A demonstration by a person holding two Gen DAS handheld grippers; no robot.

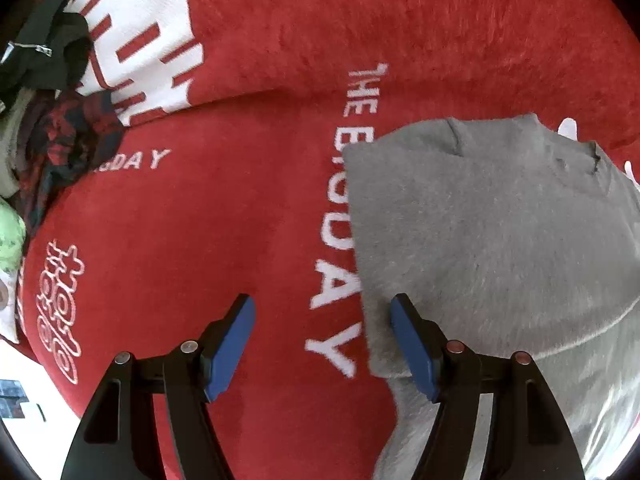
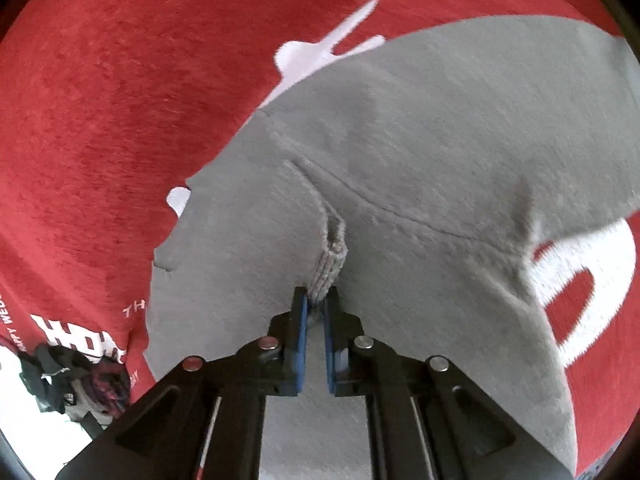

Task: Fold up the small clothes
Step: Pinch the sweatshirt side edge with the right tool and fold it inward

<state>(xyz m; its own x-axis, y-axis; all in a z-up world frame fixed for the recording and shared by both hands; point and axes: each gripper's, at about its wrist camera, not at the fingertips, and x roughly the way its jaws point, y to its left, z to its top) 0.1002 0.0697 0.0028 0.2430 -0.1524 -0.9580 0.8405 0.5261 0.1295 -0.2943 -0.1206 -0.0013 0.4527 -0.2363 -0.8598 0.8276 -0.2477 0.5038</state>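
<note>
Far to the left, a pile of other clothes (image 1: 52, 120) waits on the red blanket (image 1: 200, 220). The left tongs (image 1: 322, 344) are wide apart and hold nothing, right at the edge of the gray garment (image 1: 480, 220). That garment lies spread on the blanket. The right tongs (image 2: 316, 300) are pinched tight on its ribbed cuff (image 2: 330, 268). It looks like a fold is starting. Next, the left tongs probably need to grab the near edge.
</note>
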